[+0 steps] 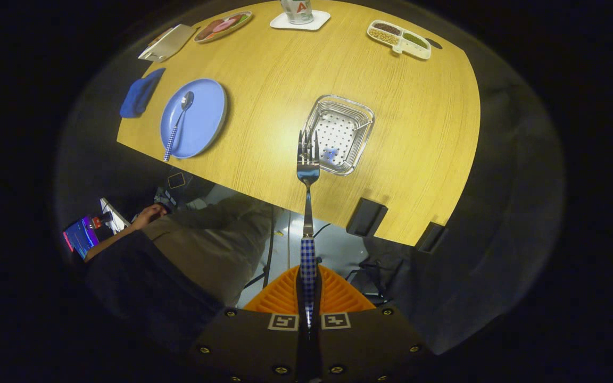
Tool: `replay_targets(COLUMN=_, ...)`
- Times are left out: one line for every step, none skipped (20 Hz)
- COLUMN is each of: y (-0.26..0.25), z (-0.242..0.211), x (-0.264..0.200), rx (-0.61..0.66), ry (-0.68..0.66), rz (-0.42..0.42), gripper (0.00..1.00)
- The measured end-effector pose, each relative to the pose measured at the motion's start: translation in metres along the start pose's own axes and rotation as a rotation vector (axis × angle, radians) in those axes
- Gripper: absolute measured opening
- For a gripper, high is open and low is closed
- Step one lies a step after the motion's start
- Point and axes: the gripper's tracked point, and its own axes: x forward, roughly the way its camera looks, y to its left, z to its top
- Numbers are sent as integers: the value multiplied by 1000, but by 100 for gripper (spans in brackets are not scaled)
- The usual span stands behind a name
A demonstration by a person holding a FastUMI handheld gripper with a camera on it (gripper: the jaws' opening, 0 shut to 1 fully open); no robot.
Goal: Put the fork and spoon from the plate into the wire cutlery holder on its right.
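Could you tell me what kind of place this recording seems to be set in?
Likely a staged dining table: a wooden table bears a blue plate with spoon and a wire cutlery holder. The gripper fingers clamp a fork.

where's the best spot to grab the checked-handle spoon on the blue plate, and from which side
Probably the checked handle end of the metal spoon: it sticks out past the rim of the round blue plate on the table-edge side, so fingers could close across it from above without touching the plate. The bowl lies flat mid-plate, harder to pinch. The gripper is shut on the checked-handle fork, which must go first.
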Motion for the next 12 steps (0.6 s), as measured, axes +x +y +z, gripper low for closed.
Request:
replay_targets(y=-3, z=5, x=0, rx=11, ry=18, rz=2, gripper=1)
replay_targets(y=-6, z=10, x=3, rx=18, ry=32, rz=10, gripper=1)
replay_targets(y=-9, z=14, x=5, rx=20, ry=51, rz=11, gripper=1)
replay_targets(y=-14, z=19, x=8, rx=20, ry=69, rz=7, gripper=1)
replay_targets(y=-19, z=23, x=10, rx=20, ry=85, rz=0, gripper=1)
replay_targets(y=-20, z=27, x=12, rx=22, ry=108, rz=-4, gripper=1)
replay_targets(y=-22, z=31, x=15, rx=21, ry=133, rz=-4, gripper=1)
replay_targets(y=-24, z=34, x=17, rx=19, ry=155, rz=-10, gripper=1)
replay_targets(y=-27, z=38, x=21, rx=20, ry=176, rz=-20, gripper=1)
replay_targets(y=-29, z=42, x=23, rx=19, ry=196, rz=-27, gripper=1)
replay_targets(y=-30, z=46, x=25, rx=20, ry=216, rz=-30, gripper=1)
replay_targets(y=-30, z=49, x=27, rx=21, ry=235, rz=-31, gripper=1)
